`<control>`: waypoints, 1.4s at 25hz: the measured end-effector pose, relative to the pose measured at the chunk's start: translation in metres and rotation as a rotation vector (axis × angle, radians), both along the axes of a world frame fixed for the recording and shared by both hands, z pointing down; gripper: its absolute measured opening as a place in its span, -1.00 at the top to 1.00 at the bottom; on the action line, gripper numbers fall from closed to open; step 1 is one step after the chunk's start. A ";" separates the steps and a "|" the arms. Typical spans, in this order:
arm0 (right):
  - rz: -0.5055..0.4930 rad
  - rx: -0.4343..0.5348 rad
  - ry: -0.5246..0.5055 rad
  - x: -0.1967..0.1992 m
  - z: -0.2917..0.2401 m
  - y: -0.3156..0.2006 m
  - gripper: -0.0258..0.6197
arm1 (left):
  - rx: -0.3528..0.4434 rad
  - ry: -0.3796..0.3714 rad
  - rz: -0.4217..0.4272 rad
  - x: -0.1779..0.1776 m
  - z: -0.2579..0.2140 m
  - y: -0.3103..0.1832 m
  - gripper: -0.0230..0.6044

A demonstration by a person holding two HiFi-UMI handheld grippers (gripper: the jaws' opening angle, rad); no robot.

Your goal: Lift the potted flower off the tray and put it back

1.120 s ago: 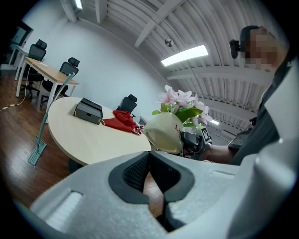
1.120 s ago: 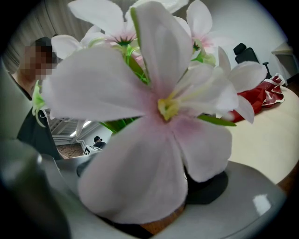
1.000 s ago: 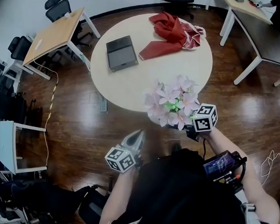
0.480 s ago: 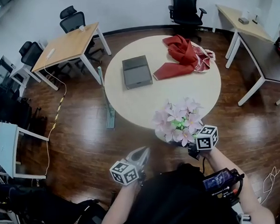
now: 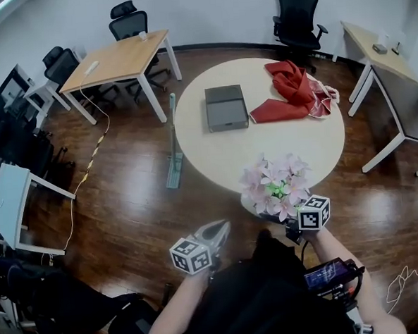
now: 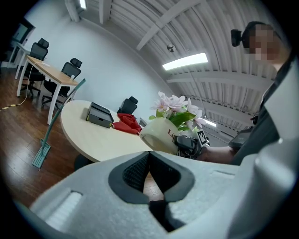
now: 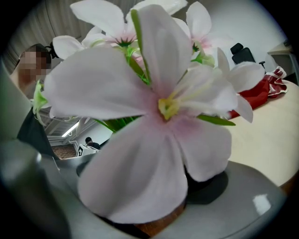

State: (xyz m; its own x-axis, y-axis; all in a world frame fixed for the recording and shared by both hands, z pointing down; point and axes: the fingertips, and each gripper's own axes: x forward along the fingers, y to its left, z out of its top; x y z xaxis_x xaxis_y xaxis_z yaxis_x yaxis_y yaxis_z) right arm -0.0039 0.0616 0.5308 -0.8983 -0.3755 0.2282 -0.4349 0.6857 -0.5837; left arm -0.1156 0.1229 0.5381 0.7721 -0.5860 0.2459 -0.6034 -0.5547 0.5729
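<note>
The potted flower (image 5: 275, 185), pink blooms in a cream pot (image 6: 161, 135), hangs in the air at the round table's (image 5: 215, 152) near edge. My right gripper (image 5: 288, 218) is shut on the pot's rim, its jaws mostly hidden under the blooms. Petals (image 7: 154, 121) fill the right gripper view. The dark grey tray (image 5: 226, 107) lies bare on the table's far left part. My left gripper (image 5: 216, 231) is shut on nothing, held over the floor left of the flower and pointing toward the table.
A red cloth (image 5: 292, 90) lies on the table's far right. A long-handled mop (image 5: 172, 140) leans against the table's left edge. A wooden desk (image 5: 118, 59) with office chairs stands at the back left, more desks at the right.
The head view has swung, so the table now sits lower and further right. The flower stays in my right gripper by the table's near edge. The left gripper stays shut.
</note>
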 end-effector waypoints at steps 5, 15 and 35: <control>-0.013 -0.017 -0.001 -0.010 0.011 -0.020 -0.59 | -0.015 -0.002 -0.007 -0.007 0.007 -0.008 0.91; -0.094 -0.010 0.039 -0.041 0.030 -0.106 -0.59 | -0.051 -0.044 -0.067 -0.025 0.010 -0.072 0.91; -0.296 0.147 0.244 -0.036 0.076 -0.295 -0.59 | -0.143 -0.049 -0.136 0.004 0.014 -0.187 0.91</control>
State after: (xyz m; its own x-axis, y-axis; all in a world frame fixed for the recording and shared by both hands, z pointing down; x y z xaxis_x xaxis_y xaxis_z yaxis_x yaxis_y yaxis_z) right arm -0.0399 -0.2338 0.6073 -0.8987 -0.1538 0.4107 -0.3199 0.8704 -0.3742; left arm -0.1117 -0.0637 0.5520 0.6730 -0.6408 0.3693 -0.6966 -0.3813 0.6078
